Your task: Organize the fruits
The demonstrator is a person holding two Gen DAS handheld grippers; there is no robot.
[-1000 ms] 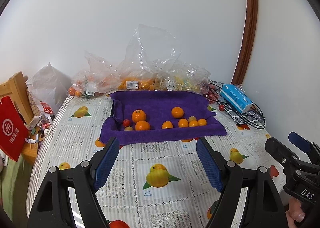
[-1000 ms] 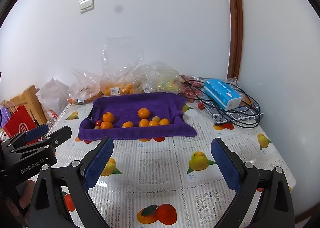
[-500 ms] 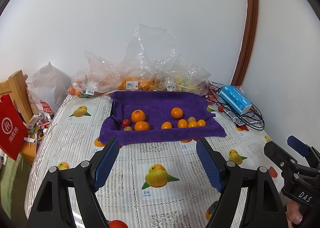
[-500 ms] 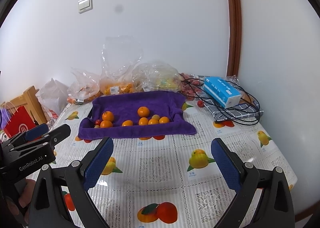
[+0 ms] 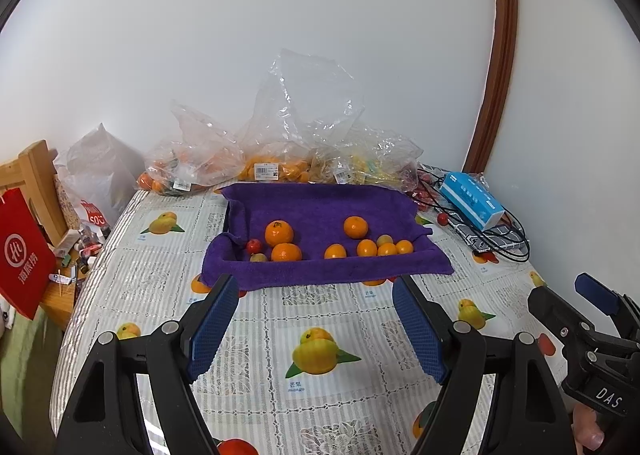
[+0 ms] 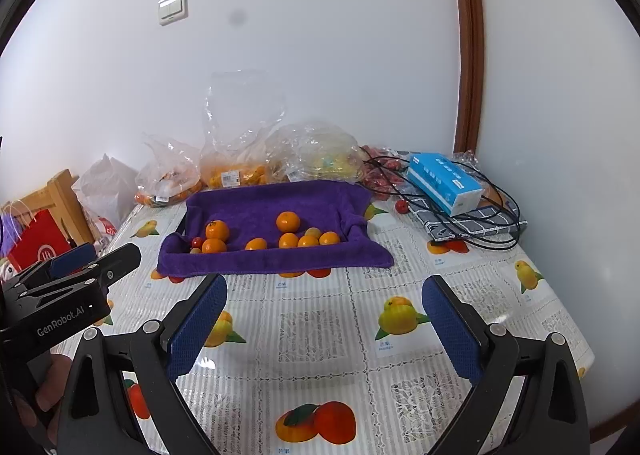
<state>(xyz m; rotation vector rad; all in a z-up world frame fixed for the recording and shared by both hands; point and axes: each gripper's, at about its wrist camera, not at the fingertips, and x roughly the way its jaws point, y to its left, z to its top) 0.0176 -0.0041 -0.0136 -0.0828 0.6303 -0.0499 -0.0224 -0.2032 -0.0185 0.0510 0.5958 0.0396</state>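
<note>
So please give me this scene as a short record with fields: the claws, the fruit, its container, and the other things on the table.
left claw: open, empty, above the tablecloth
right claw: open, empty, above the tablecloth
fruit holder: purple towel, edges raised like a tray
fruit on towel: several oranges, one small red fruit
behind towel: clear plastic bags with more fruit
right side: blue box on black cables

Table (image 5: 132, 279) before my rig, w/ fruit-print cloth; lying directly on it: purple towel (image 5: 320, 211) at centre; clear plastic bags (image 5: 280, 151) along back edge, by wall; at right, folded checked cloth (image 6: 472, 221) w/ black cables (image 6: 496, 231); red tomato (image 6: 401, 206) between towel & cloth.
</note>
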